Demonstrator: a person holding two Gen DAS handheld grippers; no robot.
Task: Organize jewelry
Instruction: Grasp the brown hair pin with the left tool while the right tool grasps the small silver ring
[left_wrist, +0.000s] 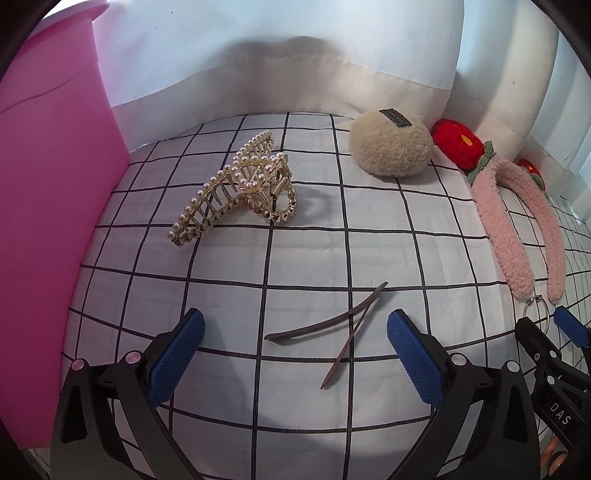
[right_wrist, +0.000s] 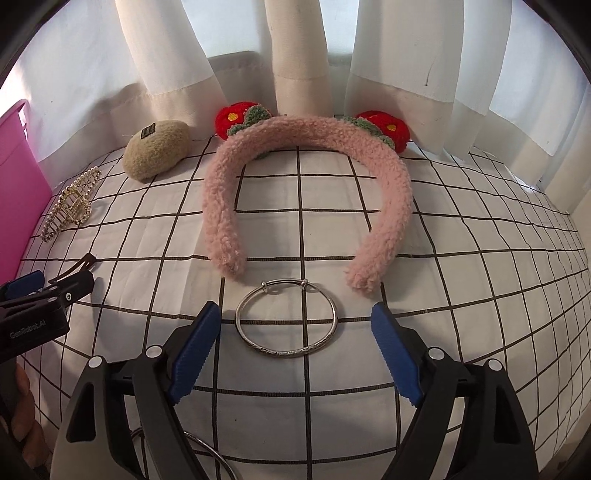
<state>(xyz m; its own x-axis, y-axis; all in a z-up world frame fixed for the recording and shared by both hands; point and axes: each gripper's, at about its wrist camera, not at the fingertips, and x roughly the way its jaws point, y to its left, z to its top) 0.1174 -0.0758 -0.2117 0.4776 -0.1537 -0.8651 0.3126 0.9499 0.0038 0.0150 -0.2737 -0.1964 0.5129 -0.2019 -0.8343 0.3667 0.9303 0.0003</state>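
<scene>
Both claws stand wide open with nothing between their blue pads. Seen from the right wrist, the right gripper (right_wrist: 295, 350) frames a silver bangle (right_wrist: 286, 319) that lies flat on the checked cloth (right_wrist: 461, 295), just ahead of the gap between the pads and touching neither. At twelve o'clock from the bangle, a pink fuzzy headband (right_wrist: 306, 129) arches away, its two ends lying near the bangle's far edge and its red knitted flowers (right_wrist: 231, 118) at the back by the white curtain (right_wrist: 166, 55).

Seen from the left wrist, the left gripper (left_wrist: 295, 354) hangs over a brown hair clip (left_wrist: 332, 328), sprung apart in a narrow V on the cloth between the pads and clear of both. At eleven o'clock from it, well apart, rests a gold claw clip (left_wrist: 236, 192) edged with pearls. At one o'clock, farther off, sits a beige fuzzy puff (left_wrist: 391, 146). A pink box (left_wrist: 48, 221) walls in the nine o'clock side.
</scene>
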